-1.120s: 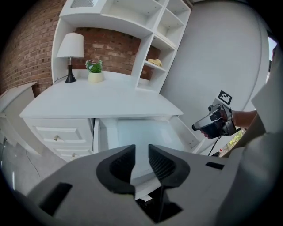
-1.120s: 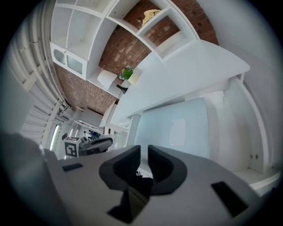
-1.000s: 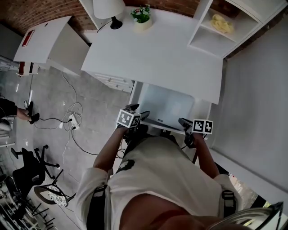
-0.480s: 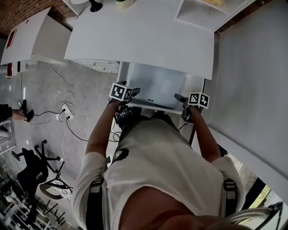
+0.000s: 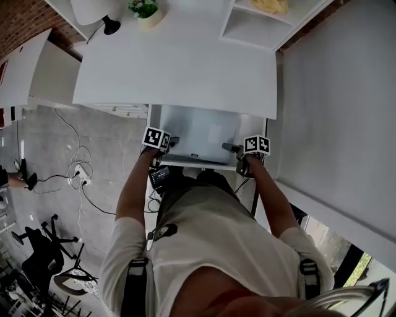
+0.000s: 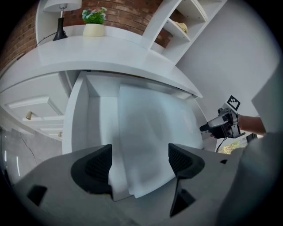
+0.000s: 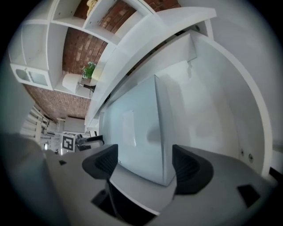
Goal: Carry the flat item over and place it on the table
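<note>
Flat item [image 5: 198, 131]: a pale grey panel lying in the white open-fronted recess [image 5: 250, 127] below the table [image 5: 179, 68] top, not yet on the table. The recess holds nothing else that can be made out.

Left gripper [image 5: 173, 143]: jaws have just been opening and stand wide apart. The panel's near left corner lies between them, and the pads are clear of it.

Right gripper [image 5: 230, 148]: jaws have likewise just been opening and stand released. The panel's near right corner sits between them without being pressed.

Shelf unit [image 5: 247, 31] at the table's far right: one compartment holds a yellow object [image 5: 270, 5], too small to identify.

Plant pot [image 5: 148, 18] at the table's far edge: holds a small green plant, beside a lamp [image 5: 93, 9].
</note>
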`<state>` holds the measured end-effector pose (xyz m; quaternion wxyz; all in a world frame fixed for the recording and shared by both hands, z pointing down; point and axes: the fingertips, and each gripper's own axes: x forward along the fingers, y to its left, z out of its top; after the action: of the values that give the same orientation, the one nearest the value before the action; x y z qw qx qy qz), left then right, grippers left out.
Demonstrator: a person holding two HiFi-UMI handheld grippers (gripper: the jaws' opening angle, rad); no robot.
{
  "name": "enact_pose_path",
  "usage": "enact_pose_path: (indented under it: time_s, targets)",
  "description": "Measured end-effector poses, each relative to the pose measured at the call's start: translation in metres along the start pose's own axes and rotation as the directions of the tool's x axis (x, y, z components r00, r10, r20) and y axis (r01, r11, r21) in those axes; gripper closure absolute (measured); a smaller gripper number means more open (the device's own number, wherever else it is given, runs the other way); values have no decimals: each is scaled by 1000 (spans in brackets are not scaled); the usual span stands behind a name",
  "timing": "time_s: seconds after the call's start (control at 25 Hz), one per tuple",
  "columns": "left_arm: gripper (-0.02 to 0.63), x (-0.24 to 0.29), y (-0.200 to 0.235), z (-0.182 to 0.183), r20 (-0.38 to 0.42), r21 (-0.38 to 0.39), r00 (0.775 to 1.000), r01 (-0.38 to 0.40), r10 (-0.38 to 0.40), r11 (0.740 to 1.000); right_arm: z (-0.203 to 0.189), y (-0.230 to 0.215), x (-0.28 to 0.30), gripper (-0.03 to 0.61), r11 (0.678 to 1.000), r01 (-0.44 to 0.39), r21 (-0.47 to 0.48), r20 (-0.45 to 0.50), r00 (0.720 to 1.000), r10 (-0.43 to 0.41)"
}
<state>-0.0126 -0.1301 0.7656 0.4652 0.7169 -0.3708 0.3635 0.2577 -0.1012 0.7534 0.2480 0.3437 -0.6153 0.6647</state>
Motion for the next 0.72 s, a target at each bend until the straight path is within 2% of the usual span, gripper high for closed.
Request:
enact_pose_path:
  time_s: [0.16, 0.28, 0.4, 0.52, 0.72]
  targets:
    - [236, 15, -3, -2, 0, -27, 999, 48, -48, 998, 5, -10, 5, 202, 997, 61, -51, -16, 998, -62]
    - [236, 20, -13, -18, -26, -37, 996, 85, -86, 996, -4, -14, 10, 274, 996, 62, -71, -56, 996, -66]
    - [236, 24, -17, -22, -29, -56, 994, 105, -107, 993, -2, -18, 9, 273, 994, 86, -72, -54, 994, -90]
    - [236, 22, -8, -7, -10, -44, 994, 111, -111, 993, 8, -11, 15, 268, 995, 70, -75, -40, 996, -73]
    - [236, 22, -9, -15, -39, -35, 991, 128, -130, 991, -4, -14, 23, 270, 986, 96, -138, -73, 992, -107]
